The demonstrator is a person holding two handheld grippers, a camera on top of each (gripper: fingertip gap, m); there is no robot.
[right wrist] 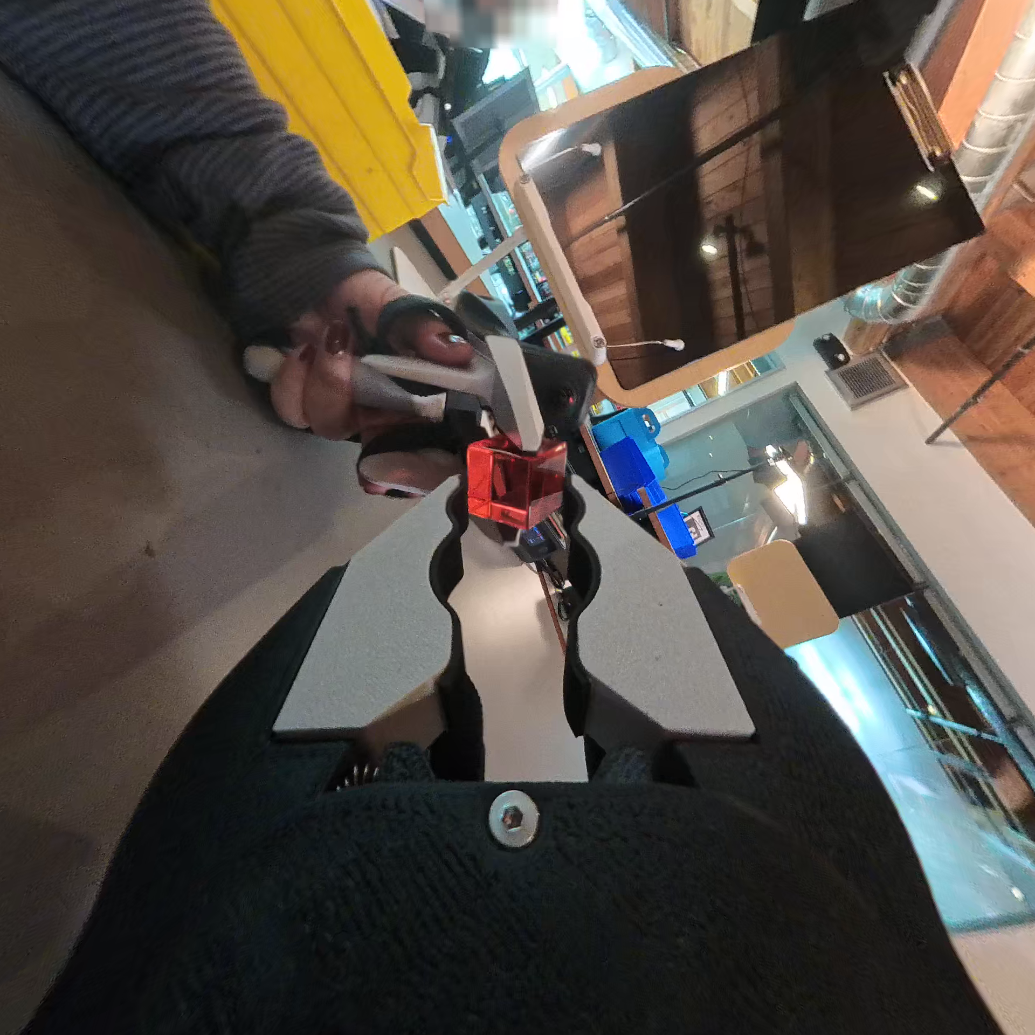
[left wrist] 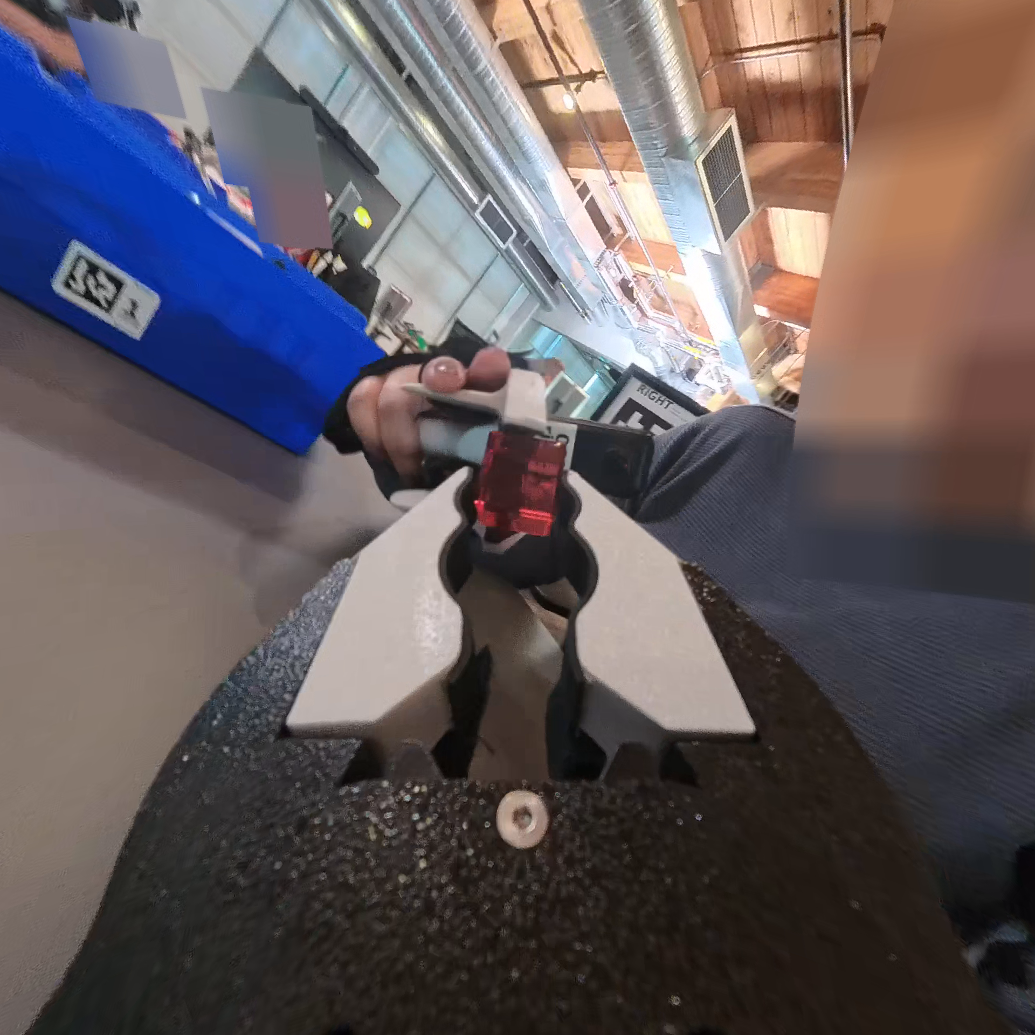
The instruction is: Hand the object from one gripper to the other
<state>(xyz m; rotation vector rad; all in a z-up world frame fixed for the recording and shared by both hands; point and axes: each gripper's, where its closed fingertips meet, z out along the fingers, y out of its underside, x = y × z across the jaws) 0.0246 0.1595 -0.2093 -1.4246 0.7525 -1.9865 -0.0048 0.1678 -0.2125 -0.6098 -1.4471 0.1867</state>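
Note:
A small clear red cube [left wrist: 518, 490] is held in mid-air between both grippers. In the left wrist view my left gripper [left wrist: 521, 486] has its grey fingers closed in on the cube's two sides. The right gripper [left wrist: 523, 403], held by a hand [left wrist: 386, 414], clamps the cube from above and below. In the right wrist view the cube [right wrist: 515, 484] sits between my right gripper's [right wrist: 514, 490] fingertips, touching both. The left gripper [right wrist: 515, 392] and the hand [right wrist: 336, 381] holding it pinch the cube crosswise from above.
A beige table top [left wrist: 112, 532] lies to the left in both views. A blue bin [left wrist: 168, 252] with a tag stands on it, and a yellow bin [right wrist: 347, 112] behind the grey sleeve [right wrist: 196, 168]. A framed dark panel [right wrist: 728, 196] stands beyond.

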